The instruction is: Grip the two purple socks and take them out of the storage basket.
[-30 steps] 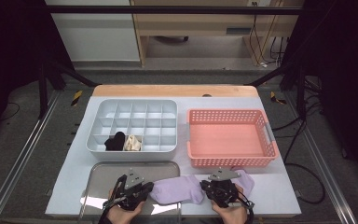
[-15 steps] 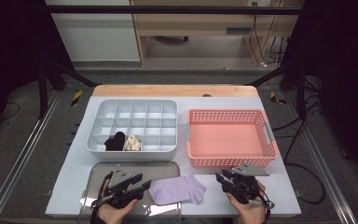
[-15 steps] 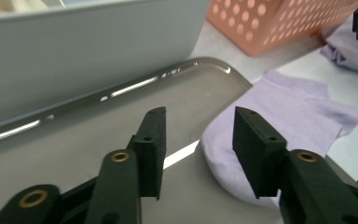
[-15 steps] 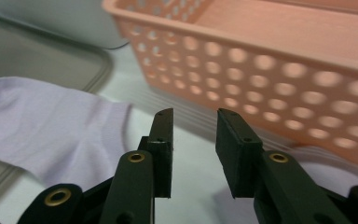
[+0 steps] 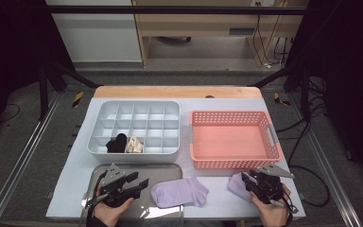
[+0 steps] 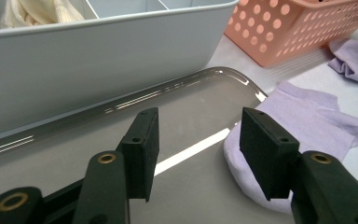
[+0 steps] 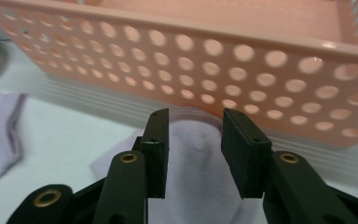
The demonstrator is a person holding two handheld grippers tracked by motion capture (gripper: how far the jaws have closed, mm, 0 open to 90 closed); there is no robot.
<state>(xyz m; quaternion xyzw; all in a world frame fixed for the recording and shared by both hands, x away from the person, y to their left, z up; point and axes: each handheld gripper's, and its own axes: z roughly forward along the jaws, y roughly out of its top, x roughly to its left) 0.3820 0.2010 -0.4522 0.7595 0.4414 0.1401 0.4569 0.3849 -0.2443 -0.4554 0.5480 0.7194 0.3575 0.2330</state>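
Observation:
A lilac sock (image 5: 179,193) lies flat, half on the right end of the metal tray (image 5: 163,170) and half on the table. My left gripper (image 5: 139,182) is over the tray just left of that sock. Its jaws have just been opening and stand open with nothing between them; in the left gripper view (image 6: 198,135) the sock (image 6: 307,116) lies beyond the right jaw. A second lilac sock (image 5: 238,185) lies bunched in front of the pink basket. My right gripper (image 7: 195,135) straddles this sock (image 7: 193,154); its jaws have just been opening, and it is open.
A grey divided organiser (image 5: 137,106) stands behind the tray, with a black sock (image 5: 117,143) and a cream sock (image 5: 134,144) in its front cells. The pink perforated basket (image 5: 231,115) stands at the right, close ahead of my right gripper (image 5: 250,182). The table's front edge is near both hands.
Both grippers were shut together on the lilac socks in the middle. The right one moved right with one sock and the left one drew back left. Both have opened.

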